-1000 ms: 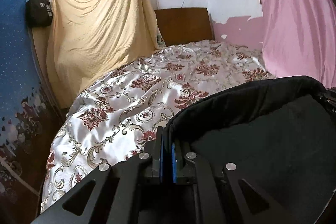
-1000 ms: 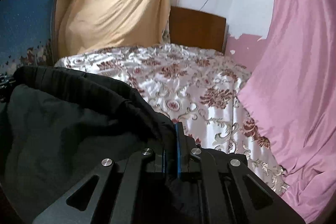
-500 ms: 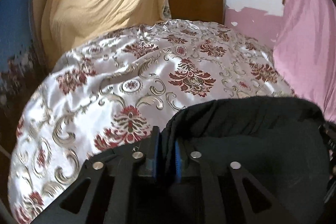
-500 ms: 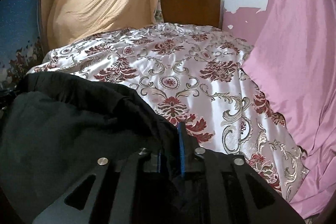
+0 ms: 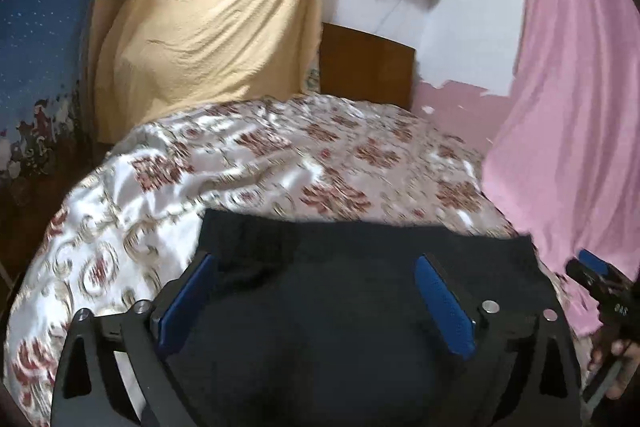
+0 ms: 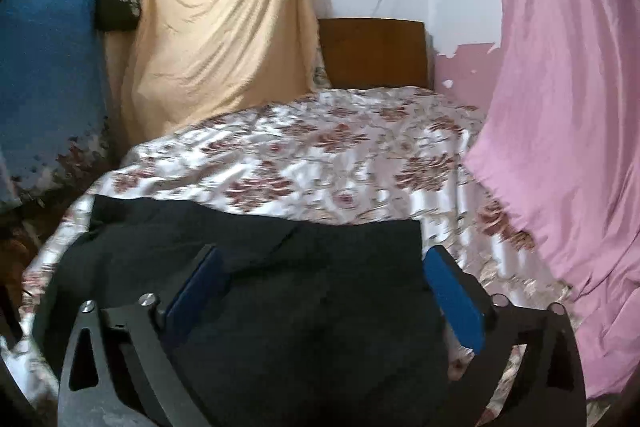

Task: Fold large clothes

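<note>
Garment [image 5: 352,327]: black, lay flat on bed [image 5: 280,163], long axis crosswise. Left gripper [image 5: 316,299], right gripper [image 6: 324,291]: both spread apart, empty, directly above it.

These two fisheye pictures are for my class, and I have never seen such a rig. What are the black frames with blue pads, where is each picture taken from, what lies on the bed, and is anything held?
There is no robot here: a person holds a two-finger claw in each hand, with a camera on each looking forward along the fingers. One picture is from the left claw, the other from the right claw. The blue pads are the inner faces of the fingers. Both claws stand wide open and hold nothing. A black garment lies spread on the bed's shiny white cover with red floral pattern, under both claws. At the edge of the left view, the right claw shows too.
</note>
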A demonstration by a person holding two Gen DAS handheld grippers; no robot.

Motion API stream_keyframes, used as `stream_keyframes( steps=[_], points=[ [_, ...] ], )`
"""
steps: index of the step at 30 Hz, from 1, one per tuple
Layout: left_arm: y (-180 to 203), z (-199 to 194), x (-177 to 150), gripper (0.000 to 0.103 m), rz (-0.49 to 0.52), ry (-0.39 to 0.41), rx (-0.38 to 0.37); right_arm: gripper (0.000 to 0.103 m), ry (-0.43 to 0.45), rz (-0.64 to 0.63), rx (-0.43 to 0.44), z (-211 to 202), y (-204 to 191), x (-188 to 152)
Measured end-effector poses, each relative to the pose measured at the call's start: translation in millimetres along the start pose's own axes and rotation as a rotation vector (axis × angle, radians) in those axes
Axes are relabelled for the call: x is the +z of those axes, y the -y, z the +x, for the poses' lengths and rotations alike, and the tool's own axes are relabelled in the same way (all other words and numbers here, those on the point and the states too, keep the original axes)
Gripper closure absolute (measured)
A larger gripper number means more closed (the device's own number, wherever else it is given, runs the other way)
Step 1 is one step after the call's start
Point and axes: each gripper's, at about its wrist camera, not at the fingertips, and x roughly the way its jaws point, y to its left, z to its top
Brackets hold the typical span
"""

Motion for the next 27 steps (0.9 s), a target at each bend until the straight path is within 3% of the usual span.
stream_keyframes(
  steps=[3,8,11,14,17,22,27],
  points=[
    [7.0,-8.6,-23.1,0.0,0.029,-0.034,-0.045,0.003,-0.019,0.015,0.053,-8.8,-14.6,-18.2],
    [14.6,2.7,-45.9,0.0,0.154,-0.081,-0.01,0.002,-0.035,0.004,0.069,1.3,-37.0,-41.0],
    [15.9,24.9,-47.8,0.0,0.184,-0.101,-0.004,0.002,-0.085,-0.025,-0.004,27.2,-45.0,-43.4],
    [17.7,48.0,-45.0,0.0,0.199,-0.109,-0.007,0.002,-0.14,-0.078,-0.139,55.8,-40.4,-42.9],
    [18.2,61.7,-35.4,0.0,0.193,-0.12,-0.009,0.002,-0.174,-0.065,-0.166,73.5,-22.4,-37.7],
    [0.1,93.1,-22.5,0.0,0.09,-0.191,0.002,0.002,-0.198,-0.06,-0.196,99.1,10.7,-29.6],
    [-31.0,125.5,-23.6,0.0,-0.092,-0.268,-0.084,0.002,-0.25,0.062,-0.115,127.6,38.7,-38.5]
  ],
)
